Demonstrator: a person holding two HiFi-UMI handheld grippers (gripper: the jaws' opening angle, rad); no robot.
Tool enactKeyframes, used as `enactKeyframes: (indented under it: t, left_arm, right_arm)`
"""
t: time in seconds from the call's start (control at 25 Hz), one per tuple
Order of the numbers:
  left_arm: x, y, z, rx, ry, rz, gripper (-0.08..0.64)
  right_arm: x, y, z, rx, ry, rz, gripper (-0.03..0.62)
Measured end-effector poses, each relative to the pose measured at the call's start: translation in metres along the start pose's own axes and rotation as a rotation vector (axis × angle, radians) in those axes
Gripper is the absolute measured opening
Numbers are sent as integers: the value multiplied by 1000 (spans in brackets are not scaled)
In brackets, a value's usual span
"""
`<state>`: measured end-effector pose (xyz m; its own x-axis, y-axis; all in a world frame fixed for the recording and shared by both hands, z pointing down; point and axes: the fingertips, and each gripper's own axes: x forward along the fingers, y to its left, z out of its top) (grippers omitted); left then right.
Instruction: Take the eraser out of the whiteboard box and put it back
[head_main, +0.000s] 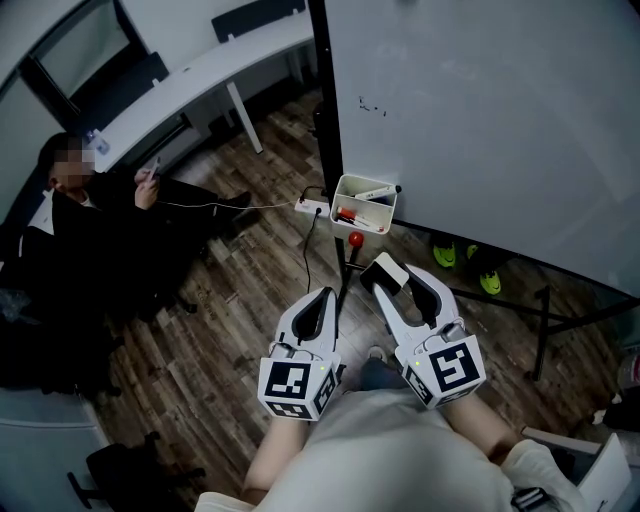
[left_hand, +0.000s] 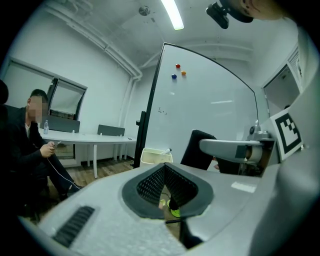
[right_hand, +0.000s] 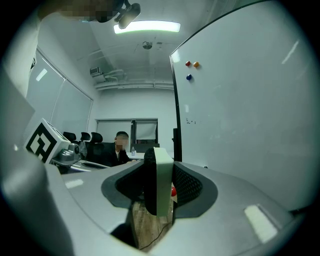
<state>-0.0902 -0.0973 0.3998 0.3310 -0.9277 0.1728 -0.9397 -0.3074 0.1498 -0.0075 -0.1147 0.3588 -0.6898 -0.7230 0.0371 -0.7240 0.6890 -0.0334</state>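
Observation:
The white box (head_main: 352, 184) hangs at the lower left corner of the whiteboard (head_main: 480, 110), with markers lying in it. My right gripper (head_main: 395, 280) is below and short of the box, shut on the eraser (head_main: 386, 268), a white block with a black felt side. In the right gripper view the eraser (right_hand: 162, 182) stands upright between the jaws. My left gripper (head_main: 322, 298) sits to the left of the right one, shut and empty. The left gripper view shows the box (left_hand: 155, 156) ahead and the eraser's black side (left_hand: 198, 150) at the right.
A person (head_main: 90, 230) sits on the floor at the left, near a white desk (head_main: 200, 75). A power strip (head_main: 312, 207) and cable lie beside the box. A red knob (head_main: 355, 240) sits on the board's stand; green shoes (head_main: 445, 255) and a stand leg (head_main: 545, 320) lie under the board.

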Motion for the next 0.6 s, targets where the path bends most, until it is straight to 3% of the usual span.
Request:
enactKeyframes:
  t: [0.6]
  left_arm:
    - [-8, -7, 0, 1, -10, -11, 5]
  right_arm:
    - [-9, 5, 2, -10, -4, -5, 175]
